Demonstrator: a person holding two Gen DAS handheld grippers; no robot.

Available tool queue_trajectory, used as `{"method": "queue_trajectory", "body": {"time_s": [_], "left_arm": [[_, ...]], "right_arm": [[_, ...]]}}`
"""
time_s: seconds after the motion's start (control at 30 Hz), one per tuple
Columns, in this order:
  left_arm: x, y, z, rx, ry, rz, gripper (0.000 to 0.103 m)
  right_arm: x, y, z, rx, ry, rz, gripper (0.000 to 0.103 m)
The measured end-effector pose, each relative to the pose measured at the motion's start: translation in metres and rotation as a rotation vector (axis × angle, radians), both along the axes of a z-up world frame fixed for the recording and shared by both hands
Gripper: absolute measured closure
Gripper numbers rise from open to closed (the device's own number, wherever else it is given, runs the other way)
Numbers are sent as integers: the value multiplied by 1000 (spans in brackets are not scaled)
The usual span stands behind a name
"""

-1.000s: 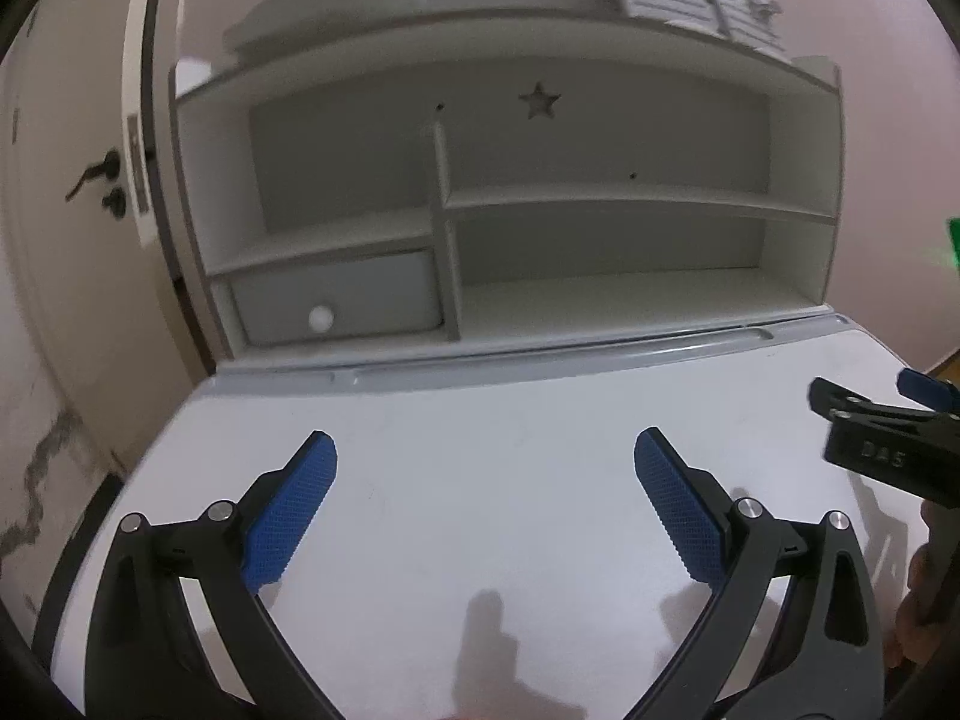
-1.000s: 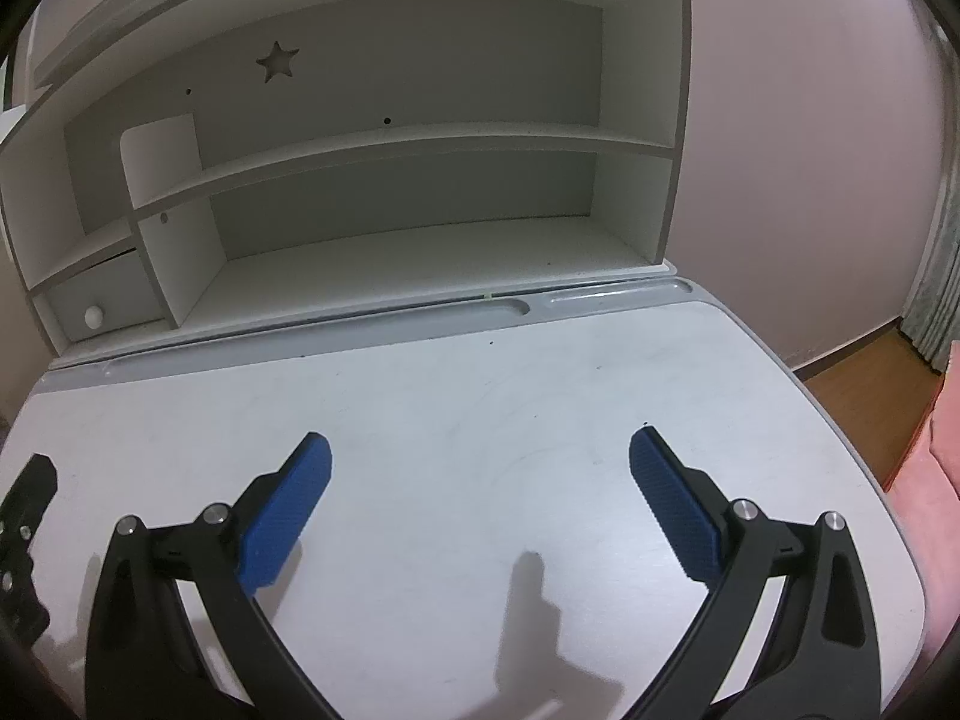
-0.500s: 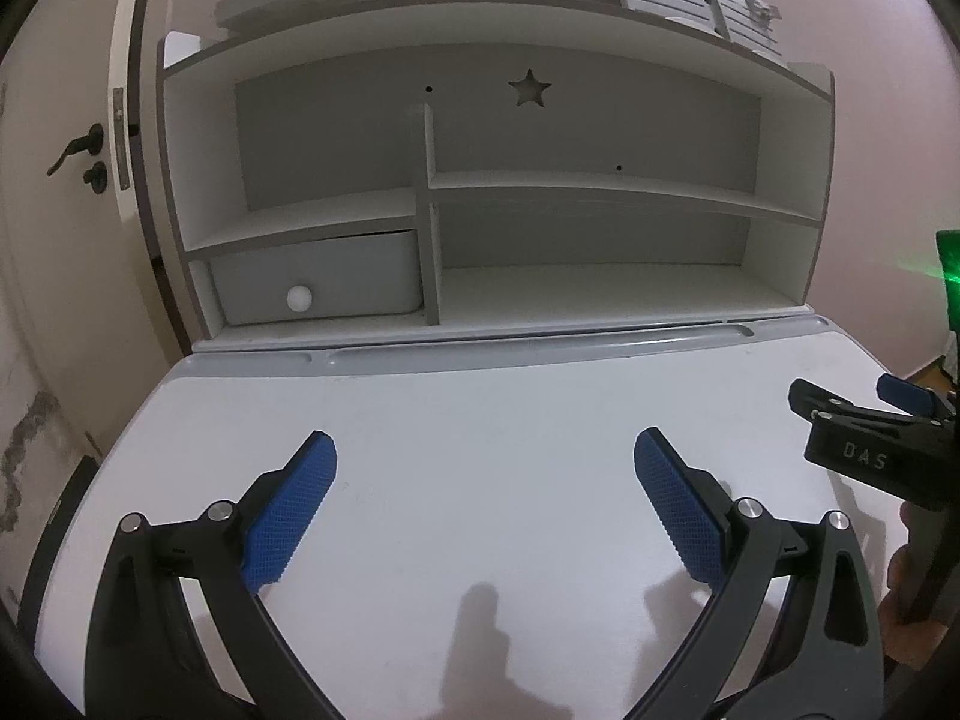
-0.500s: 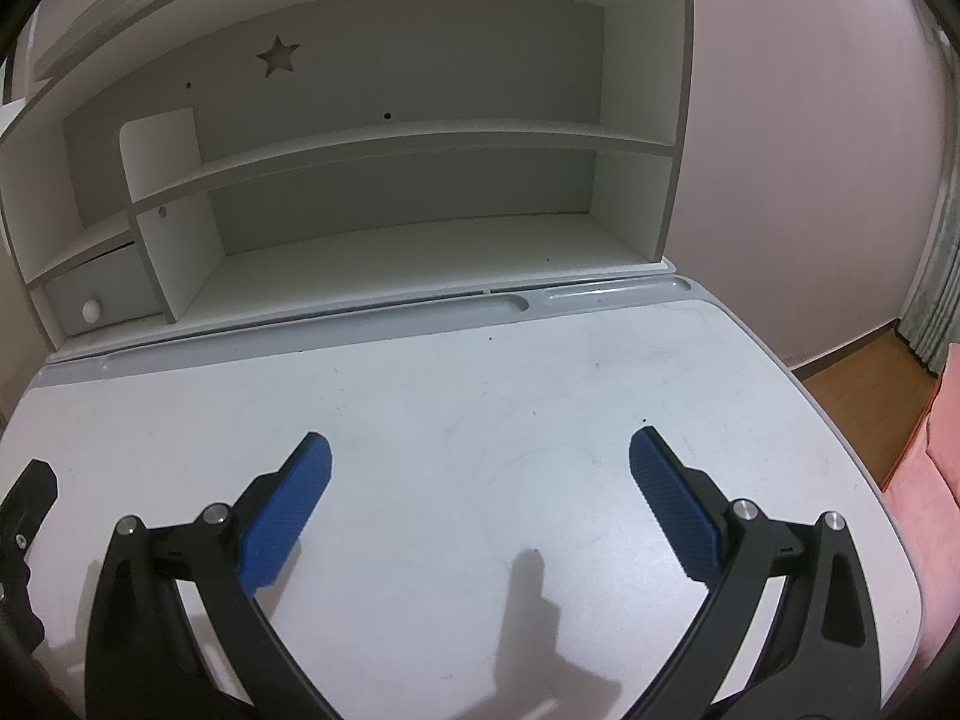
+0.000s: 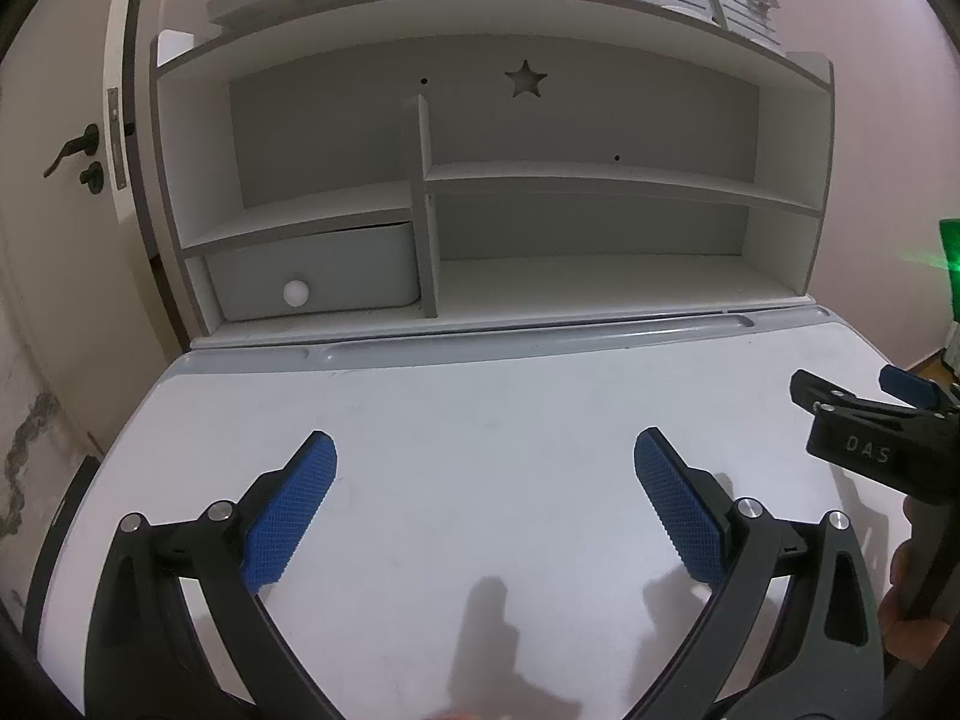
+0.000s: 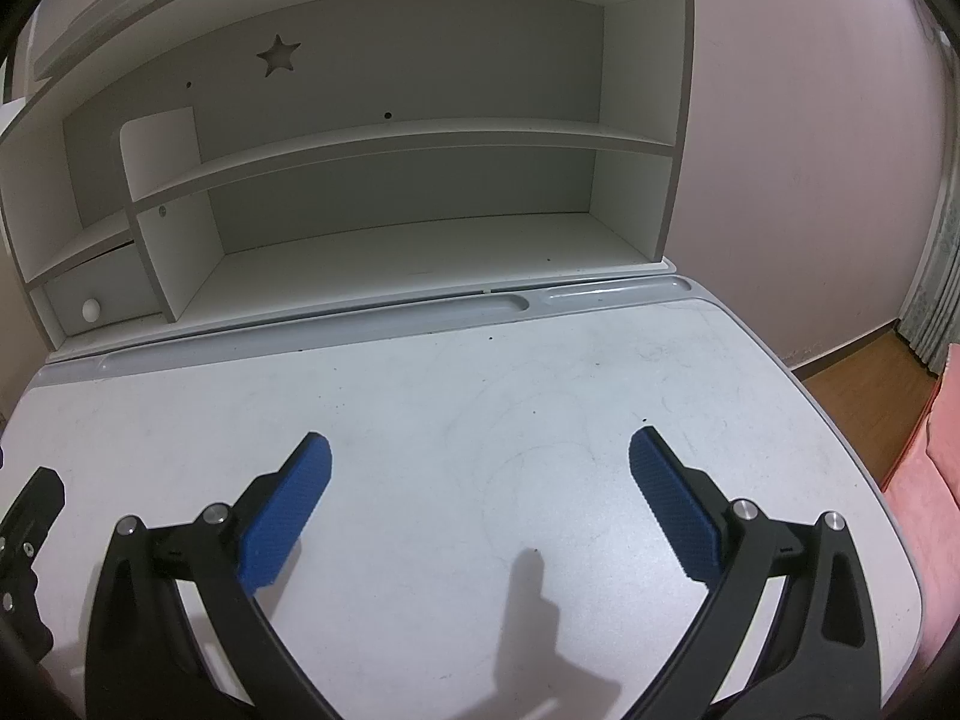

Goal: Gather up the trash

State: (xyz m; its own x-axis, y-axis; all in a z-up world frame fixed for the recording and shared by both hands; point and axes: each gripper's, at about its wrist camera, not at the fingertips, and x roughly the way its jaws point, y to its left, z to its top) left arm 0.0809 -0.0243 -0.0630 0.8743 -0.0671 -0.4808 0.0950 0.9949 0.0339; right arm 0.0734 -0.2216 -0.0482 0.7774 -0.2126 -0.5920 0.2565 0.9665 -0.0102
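— Over the scuffed white desk (image 6: 480, 396), what is seen?
— A matte white hutch (image 5: 594, 180) with a star cutout (image 5: 525, 78) is backed by a pink wall (image 6: 798, 120).
— And the tools?
— The left gripper (image 5: 485, 495) and right gripper (image 6: 479, 492), blue ribbed pads, are held wide apart, nothing gripped. No trash is seen.

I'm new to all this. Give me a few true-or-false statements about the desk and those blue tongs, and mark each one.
1. Both tongs are open and hold nothing. True: left tongs, right tongs.
2. A crumpled paper lies on the desk between them. False: no trash shows on the desk.
3. The drawer has a round white knob. True.
4. A heart is cut into the shelf unit's back. False: it is a star.
5. Books fill the lower right shelf. False: it is bare.
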Motion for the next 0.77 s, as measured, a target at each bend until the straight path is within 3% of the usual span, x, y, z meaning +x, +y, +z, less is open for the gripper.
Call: {"method": "queue_trajectory", "body": {"time_s": [0.3, 0.53, 0.77], "left_arm": [[-4, 3, 1, 4, -18, 59, 6], [18, 10, -10, -50, 120, 59, 6], [45, 15, -37, -98, 333, 83, 6]], "right_arm": [[2, 2, -1, 7, 7, -6, 7], [4, 0, -6, 43, 42, 0, 7], [10, 0, -18, 54, 142, -39, 7]]}}
